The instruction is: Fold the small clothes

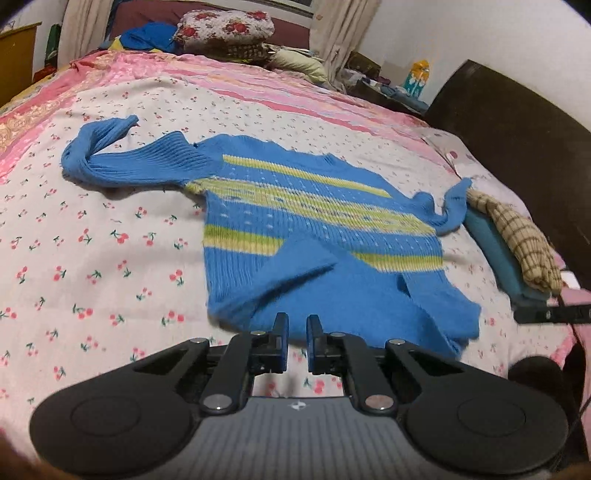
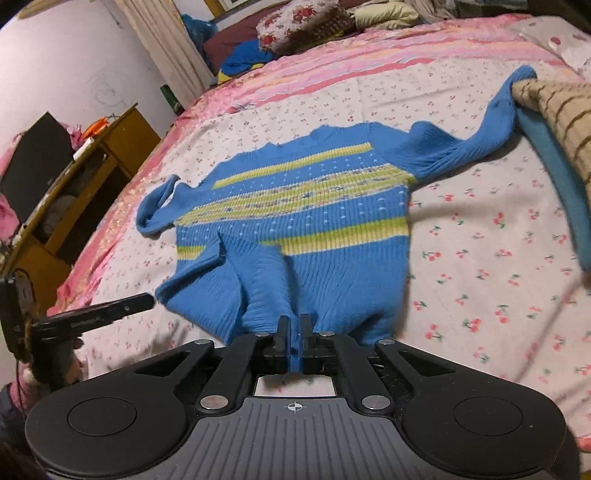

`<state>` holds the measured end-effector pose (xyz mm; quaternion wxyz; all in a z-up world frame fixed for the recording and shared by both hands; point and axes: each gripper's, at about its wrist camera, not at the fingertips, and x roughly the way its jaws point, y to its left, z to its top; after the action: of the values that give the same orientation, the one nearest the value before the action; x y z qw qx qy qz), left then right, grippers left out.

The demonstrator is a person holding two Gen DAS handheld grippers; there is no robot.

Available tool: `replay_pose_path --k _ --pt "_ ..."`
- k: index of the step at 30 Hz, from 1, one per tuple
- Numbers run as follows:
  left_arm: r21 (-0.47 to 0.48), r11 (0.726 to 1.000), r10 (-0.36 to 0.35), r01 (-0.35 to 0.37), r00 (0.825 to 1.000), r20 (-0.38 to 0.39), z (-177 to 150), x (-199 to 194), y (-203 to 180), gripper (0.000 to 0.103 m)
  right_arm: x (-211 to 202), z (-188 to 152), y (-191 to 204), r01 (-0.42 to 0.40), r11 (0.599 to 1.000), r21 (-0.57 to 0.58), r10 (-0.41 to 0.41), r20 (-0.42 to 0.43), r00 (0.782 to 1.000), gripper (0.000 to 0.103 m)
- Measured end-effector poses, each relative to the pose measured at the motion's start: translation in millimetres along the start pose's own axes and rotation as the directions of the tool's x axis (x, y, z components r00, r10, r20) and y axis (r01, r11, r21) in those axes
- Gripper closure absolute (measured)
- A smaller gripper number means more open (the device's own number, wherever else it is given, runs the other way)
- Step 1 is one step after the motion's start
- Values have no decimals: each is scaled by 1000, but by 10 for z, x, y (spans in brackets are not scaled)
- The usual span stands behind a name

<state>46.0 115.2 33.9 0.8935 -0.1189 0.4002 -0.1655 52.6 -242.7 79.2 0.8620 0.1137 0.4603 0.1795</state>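
A small blue knit sweater (image 1: 314, 229) with yellow-green stripes lies front up on the flowered bedsheet (image 1: 92, 258); it also shows in the right wrist view (image 2: 295, 221). Its hem is rumpled and partly folded up. My left gripper (image 1: 297, 326) is open and empty, just short of the hem. My right gripper (image 2: 294, 326) is shut on the sweater's hem, and blue knit shows between its fingers. One sleeve (image 1: 110, 155) stretches left, the other (image 2: 480, 133) reaches toward a checked cloth.
A checked beige cloth (image 1: 517, 236) over a teal item (image 1: 495, 251) lies at the bed's right side by the dark headboard (image 1: 517, 129). Pillows and bedding (image 1: 225, 29) are piled at the far end. A wooden cabinet (image 2: 92, 177) stands beside the bed.
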Motion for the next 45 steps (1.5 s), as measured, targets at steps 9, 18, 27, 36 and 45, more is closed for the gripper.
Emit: replay_pose_path --k 9,18,27,36,45 --pt "26 1000 -12 13 1000 -29 -159 41 -204 83 361 -173 384 25 990 -142 -28 -22 999 92" --pt "-2 1000 -29 29 998 -57 -244 103 -160 77 853 -102 373 123 966 -228 -128 -3 992 89" --pt "-1 999 -46 46 996 -76 -250 184 -188 75 946 -227 532 111 878 -466 -129 -7 992 52" --pt "1 999 -37 37 997 -66 -241 126 -205 73 1084 -153 527 193 861 -472 -207 21 978 85" --pt "33 999 -5 4 1000 29 23 116 -202 57 520 -92 357 105 950 -294 -102 27 994 92"
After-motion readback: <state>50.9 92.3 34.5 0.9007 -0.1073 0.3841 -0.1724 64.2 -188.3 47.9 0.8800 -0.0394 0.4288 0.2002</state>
